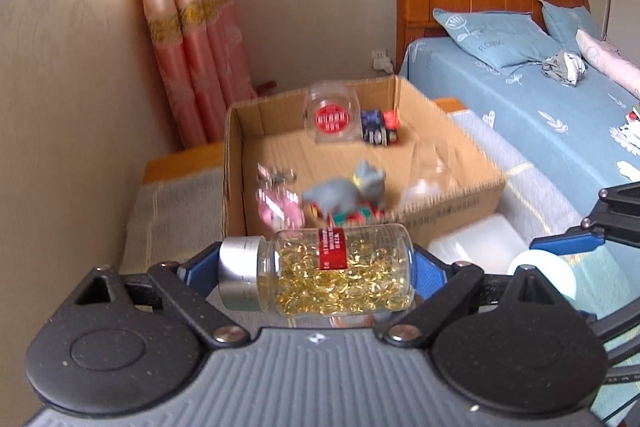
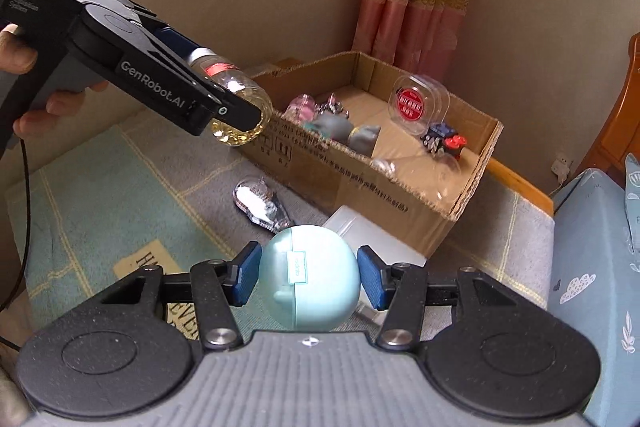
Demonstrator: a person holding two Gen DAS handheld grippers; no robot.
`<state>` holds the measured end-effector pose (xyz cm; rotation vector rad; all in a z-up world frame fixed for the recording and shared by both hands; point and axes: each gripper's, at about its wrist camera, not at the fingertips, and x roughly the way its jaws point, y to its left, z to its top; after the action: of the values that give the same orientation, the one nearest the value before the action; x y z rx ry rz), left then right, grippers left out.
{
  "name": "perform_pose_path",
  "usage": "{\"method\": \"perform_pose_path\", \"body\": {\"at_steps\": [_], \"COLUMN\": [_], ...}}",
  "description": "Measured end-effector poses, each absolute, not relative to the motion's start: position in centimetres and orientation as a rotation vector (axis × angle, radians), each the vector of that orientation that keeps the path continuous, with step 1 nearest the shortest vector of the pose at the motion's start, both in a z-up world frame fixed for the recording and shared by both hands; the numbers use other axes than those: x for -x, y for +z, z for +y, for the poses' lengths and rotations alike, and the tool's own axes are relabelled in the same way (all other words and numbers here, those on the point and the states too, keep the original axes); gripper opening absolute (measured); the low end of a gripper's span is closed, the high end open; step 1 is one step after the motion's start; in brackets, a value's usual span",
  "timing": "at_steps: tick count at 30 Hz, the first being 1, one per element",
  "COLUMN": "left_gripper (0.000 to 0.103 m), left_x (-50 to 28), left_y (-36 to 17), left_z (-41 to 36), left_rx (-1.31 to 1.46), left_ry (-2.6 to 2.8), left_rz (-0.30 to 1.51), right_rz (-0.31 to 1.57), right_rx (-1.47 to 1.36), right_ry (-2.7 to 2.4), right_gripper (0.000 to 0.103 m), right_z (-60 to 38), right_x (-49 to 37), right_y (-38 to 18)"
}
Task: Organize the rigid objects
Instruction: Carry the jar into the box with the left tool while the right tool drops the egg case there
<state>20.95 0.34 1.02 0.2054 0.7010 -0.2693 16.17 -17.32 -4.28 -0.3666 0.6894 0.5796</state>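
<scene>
Mint case [image 2: 307,277] between right tongs [image 2: 307,281], white box [image 2: 376,239] behind, cardboard box [image 2: 400,187] beyond

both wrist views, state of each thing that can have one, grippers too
left gripper: shut on pill bottle, held off the surface
pill bottle: capped, lying sideways between the pads
right gripper: shut on mint case
mint case: closed, held
box: open, holds several items
clear jar: in the box
</scene>
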Motion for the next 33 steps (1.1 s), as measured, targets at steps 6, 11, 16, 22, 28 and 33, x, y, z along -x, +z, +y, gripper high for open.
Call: {"method": "perform_pose_path", "body": {"at_steps": [6, 11, 16, 22, 28, 33], "left_gripper": [0.093, 0.093, 0.095, 0.096, 0.098, 0.101], "left_x": [-26.0, -30.0, -32.4, -30.4, -26.8, -23.7], "left_y": [2.2, 2.0, 1.4, 1.4, 1.6, 1.6], "left_z": [-1.4, -1.9, -2.0, -0.6, 0.9, 2.0], "left_rx": [-0.259, -0.248, -0.233, -0.193, -0.175, -0.152], "left_ry": [-0.264, -0.232, -0.147, -0.185, -0.182, -0.166], "left_rz": [0.680, 0.681, 0.651, 0.674, 0.710, 0.707], "right_rz": [0.625, 0.609, 0.605, 0.619, 0.636, 0.660], "right_rx": [0.363, 0.344, 0.332, 0.330, 0.314, 0.311], "right_ry": [0.553, 0.531, 0.517, 0.511, 0.501, 0.491], "right_gripper": [0.058, 0.058, 0.058, 0.058, 0.058, 0.058], "right_z": [-17.7, -18.0, -17.9, -17.7, -17.4, -16.5], "right_x": [-18.4, -20.5, -22.5, -24.3, -26.7, -29.2], "right_y": [-2.2, -1.3, -0.8, -0.9, -0.7, -0.8]}}
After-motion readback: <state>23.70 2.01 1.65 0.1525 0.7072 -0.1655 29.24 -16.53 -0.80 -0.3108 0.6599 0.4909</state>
